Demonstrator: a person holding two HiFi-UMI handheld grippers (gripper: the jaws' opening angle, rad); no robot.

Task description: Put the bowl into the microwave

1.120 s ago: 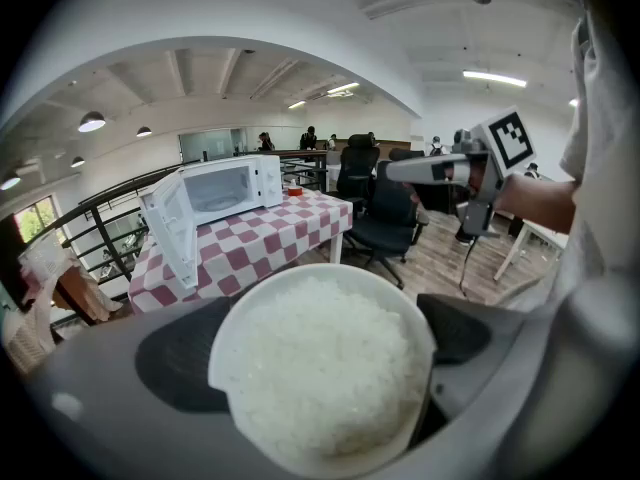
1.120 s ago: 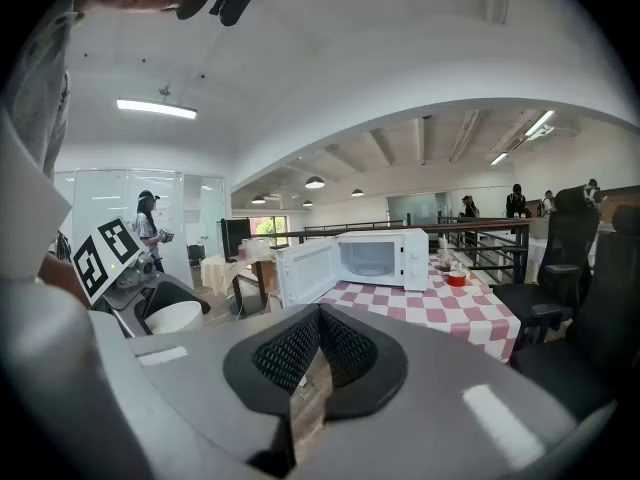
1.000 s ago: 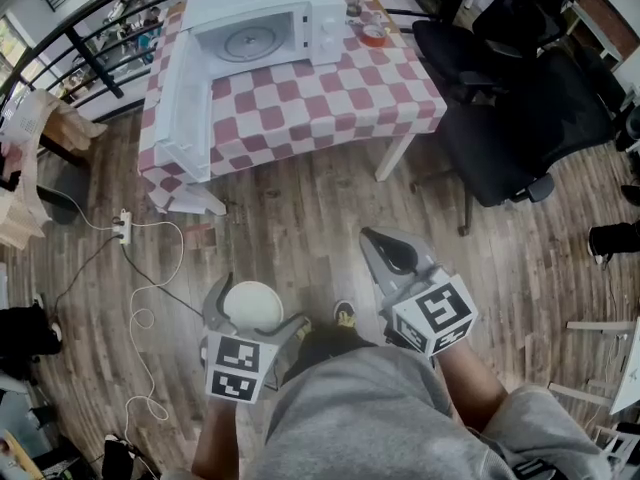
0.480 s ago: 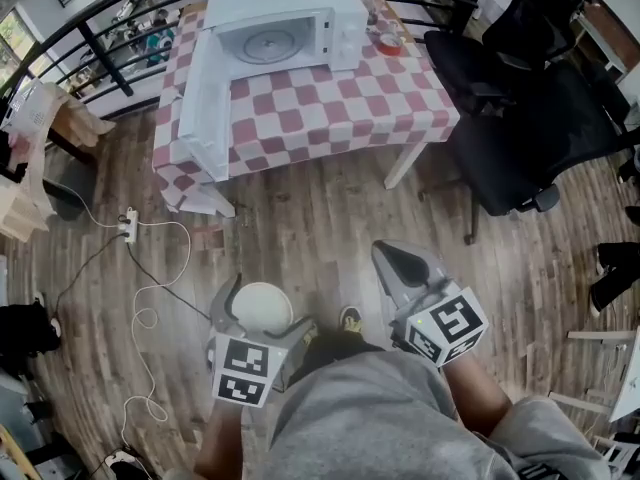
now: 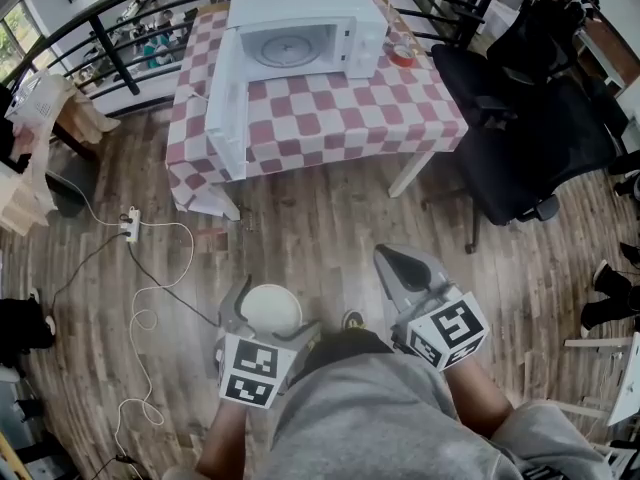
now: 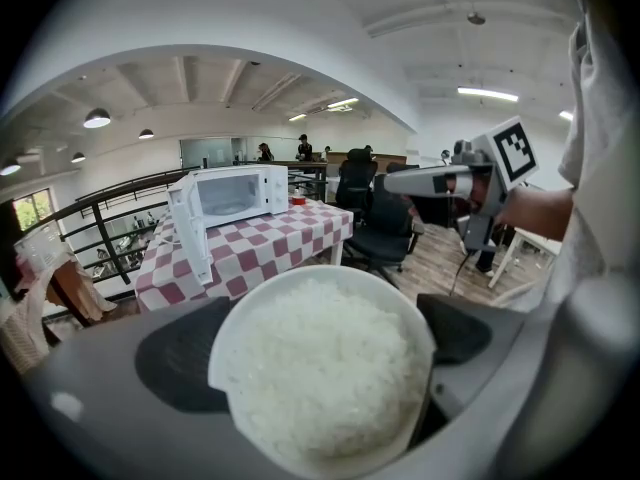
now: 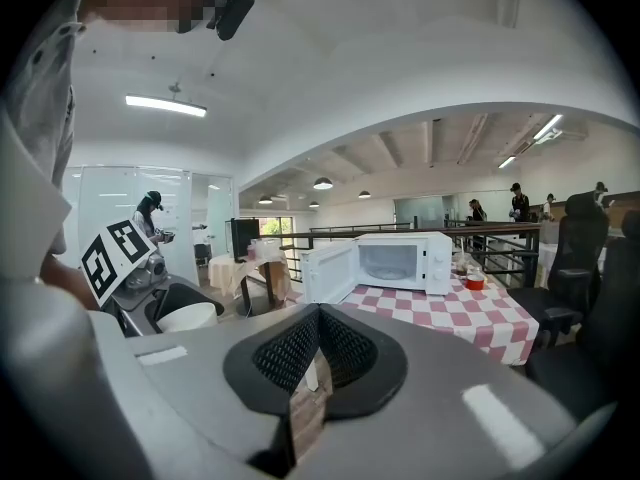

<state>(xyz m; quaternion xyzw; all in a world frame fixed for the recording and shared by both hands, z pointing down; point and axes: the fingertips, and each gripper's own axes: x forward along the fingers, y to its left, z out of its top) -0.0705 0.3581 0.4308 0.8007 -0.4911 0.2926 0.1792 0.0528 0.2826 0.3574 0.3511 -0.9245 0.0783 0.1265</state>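
Observation:
A white bowl (image 5: pixel 268 311) (image 6: pixel 325 368) full of white rice sits between the jaws of my left gripper (image 5: pixel 266 318) (image 6: pixel 318 343), which is shut on it. I carry it low over the wooden floor, well short of the table. The white microwave (image 5: pixel 305 33) (image 6: pixel 232 192) (image 7: pixel 402 262) stands on the far side of the checked table (image 5: pixel 330 108), its door (image 5: pixel 224 103) swung wide open to the left and the glass turntable bare. My right gripper (image 5: pixel 402 265) (image 7: pixel 318 356) is shut and holds nothing; it hangs beside the left one.
Black office chairs (image 5: pixel 525 118) crowd the table's right side. A white power strip (image 5: pixel 130 226) and its cable lie on the floor at the left. A red-lidded jar (image 5: pixel 401 55) stands right of the microwave. A black railing (image 5: pixel 120 28) runs behind the table.
The table and microwave have shifted right and slightly down in the head view as I walk. Both grippers keep their places and the bowl stays held.

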